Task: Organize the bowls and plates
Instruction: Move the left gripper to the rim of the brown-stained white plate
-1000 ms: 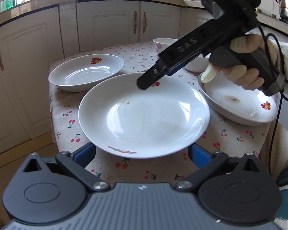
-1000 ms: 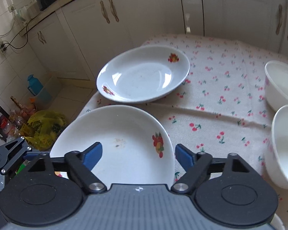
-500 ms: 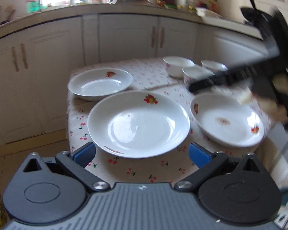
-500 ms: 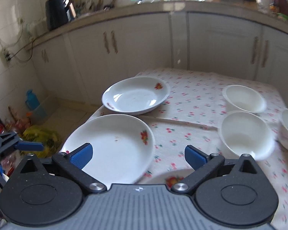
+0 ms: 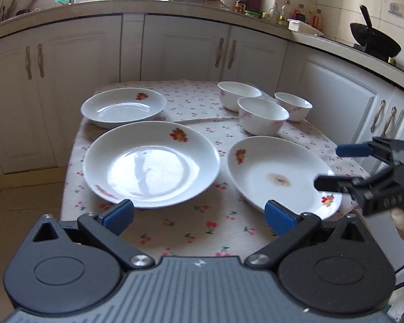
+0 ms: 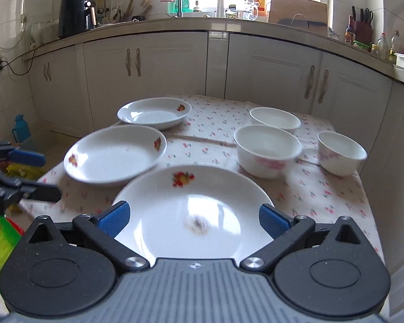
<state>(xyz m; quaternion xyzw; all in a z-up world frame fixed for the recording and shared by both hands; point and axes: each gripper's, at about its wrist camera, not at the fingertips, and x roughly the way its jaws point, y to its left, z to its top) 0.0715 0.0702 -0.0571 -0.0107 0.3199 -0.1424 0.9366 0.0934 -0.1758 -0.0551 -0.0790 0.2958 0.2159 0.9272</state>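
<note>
Markings: moulded lettering on the right gripper body, too small and blurred to read; no other legible writing.
Left gripper: jaws spread wide, nothing between the blue pads; it hangs over the near edge of the table.
Right gripper state: jaws have just been opening and stand at full spread, empty, above the near rim of the stained plate.
Plates: stained plate at near right, large plate just beside it at left, far plate behind; all flat on the cherry-print cloth.
Bowls: three bowls clustered at far right.
Change: a second ago the right gripper reached over the large plate; both grippers now sit further back, so all six dishes show.
</note>
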